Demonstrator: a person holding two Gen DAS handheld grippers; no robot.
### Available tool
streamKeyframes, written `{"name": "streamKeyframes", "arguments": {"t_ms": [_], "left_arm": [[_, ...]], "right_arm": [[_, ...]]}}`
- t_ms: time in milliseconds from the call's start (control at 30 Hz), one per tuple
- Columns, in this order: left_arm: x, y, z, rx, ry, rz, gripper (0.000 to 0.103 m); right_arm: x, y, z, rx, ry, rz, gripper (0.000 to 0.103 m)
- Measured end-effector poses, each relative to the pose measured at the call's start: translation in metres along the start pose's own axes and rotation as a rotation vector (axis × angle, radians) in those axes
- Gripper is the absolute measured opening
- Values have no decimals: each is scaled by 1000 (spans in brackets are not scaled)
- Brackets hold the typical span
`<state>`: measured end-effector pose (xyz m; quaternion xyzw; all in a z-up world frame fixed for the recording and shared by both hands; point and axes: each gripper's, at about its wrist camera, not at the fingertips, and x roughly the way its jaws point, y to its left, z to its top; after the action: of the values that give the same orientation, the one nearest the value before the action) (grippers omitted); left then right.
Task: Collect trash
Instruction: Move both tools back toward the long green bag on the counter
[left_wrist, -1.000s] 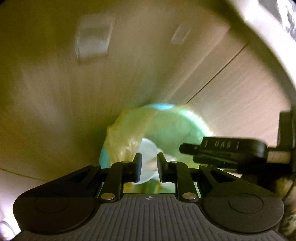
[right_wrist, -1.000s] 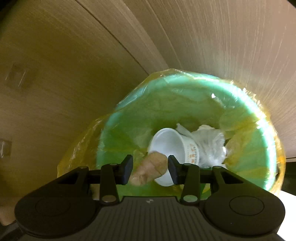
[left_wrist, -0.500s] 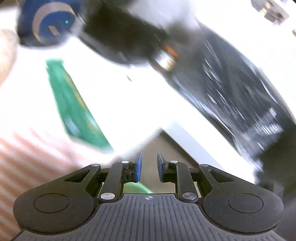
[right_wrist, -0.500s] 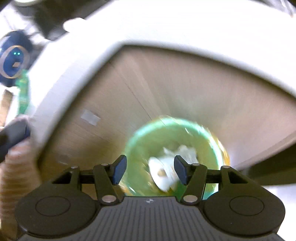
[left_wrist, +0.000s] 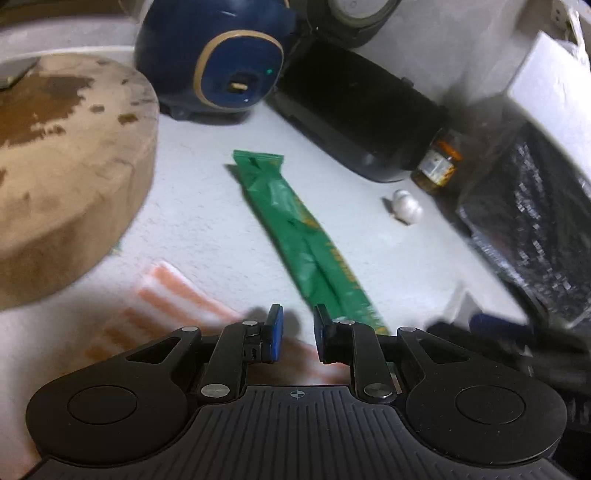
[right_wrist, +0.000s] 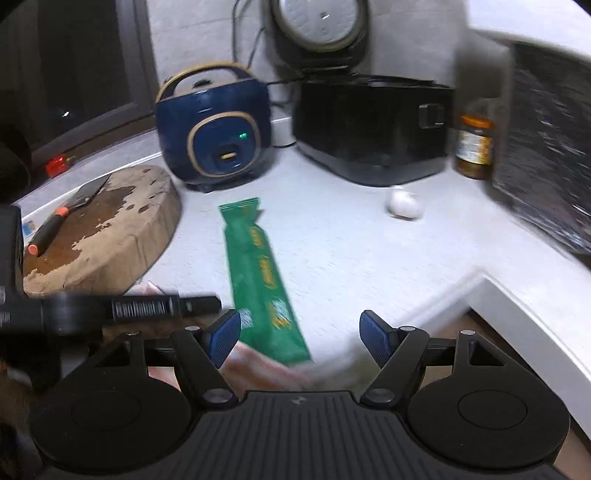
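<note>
The long green wrapper (right_wrist: 261, 280) lies flat on the counter (right_wrist: 351, 251), just ahead of your right gripper (right_wrist: 300, 334), whose 2 jaws are opening with nothing between them, likely readying a pinch. Your left gripper (left_wrist: 297, 334) sits beside the wrapper's near end, parted narrowly, empty.

A thick round chopping block (right_wrist: 107, 229) sits at the left of the white bench (right_wrist: 351, 251), a cleaver with an orange-tipped handle (right_wrist: 55, 225) lying on top. Behind it stands a blue rice cooker (right_wrist: 216, 125), a black appliance (right_wrist: 373, 125) beside that, then a jar (right_wrist: 474, 142). A garlic bulb (right_wrist: 402, 203) lies in front.
</note>
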<state>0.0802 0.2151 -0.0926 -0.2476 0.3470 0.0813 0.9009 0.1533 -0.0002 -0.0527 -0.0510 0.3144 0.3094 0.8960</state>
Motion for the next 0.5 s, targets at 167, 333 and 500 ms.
{"name": "streamKeyframes", "arguments": {"t_ms": [167, 333, 500], "left_arm": [[2, 12, -1, -24, -32, 66, 21], [-1, 5, 1, -43, -67, 86, 21], [10, -13, 13, -95, 1, 16, 21]], "right_arm": [[49, 5, 15, -24, 41, 34, 69], [85, 2, 15, -40, 154, 109, 49], [91, 0, 13, -107, 196, 88, 23]]}}
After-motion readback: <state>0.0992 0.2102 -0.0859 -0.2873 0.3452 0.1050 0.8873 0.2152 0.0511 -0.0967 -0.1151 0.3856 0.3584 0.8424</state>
